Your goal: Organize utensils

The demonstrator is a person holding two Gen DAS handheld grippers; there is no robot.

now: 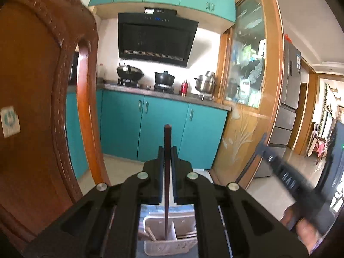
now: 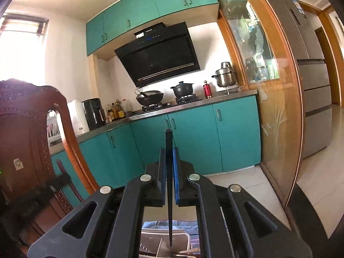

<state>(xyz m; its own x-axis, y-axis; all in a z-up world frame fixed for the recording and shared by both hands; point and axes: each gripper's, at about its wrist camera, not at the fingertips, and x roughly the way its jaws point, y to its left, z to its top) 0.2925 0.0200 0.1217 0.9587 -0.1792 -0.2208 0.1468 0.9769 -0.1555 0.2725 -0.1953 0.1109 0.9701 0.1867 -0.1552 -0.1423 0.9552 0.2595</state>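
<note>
The left gripper [image 1: 168,150] clenched a slim, stiff reddish-brown wooden chopstick [image 1: 167,182] mid-shaft and the right gripper [image 2: 169,152] a black one [image 2: 169,185], both light and probably slippery, upright above the white divided plastic holder [image 1: 169,245].

Reddish-brown chopstick [image 1: 167,172]: slim, square-ended, clamped upright between the pads of the left gripper [image 1: 167,150], blunt end standing above the fingertips, tapered tip hanging below the tongs. Directly beneath that tip, a whitish plastic utensil holder [image 1: 169,236] with a central divider, a few pale sticks leaning in its left compartment.

Black chopstick [image 2: 169,182]: likewise slender and near vertical, pinched between the blue pads of the right gripper [image 2: 169,152], top poking above the fingertips, point dangling below the tongs over the same holder [image 2: 165,239].
</note>
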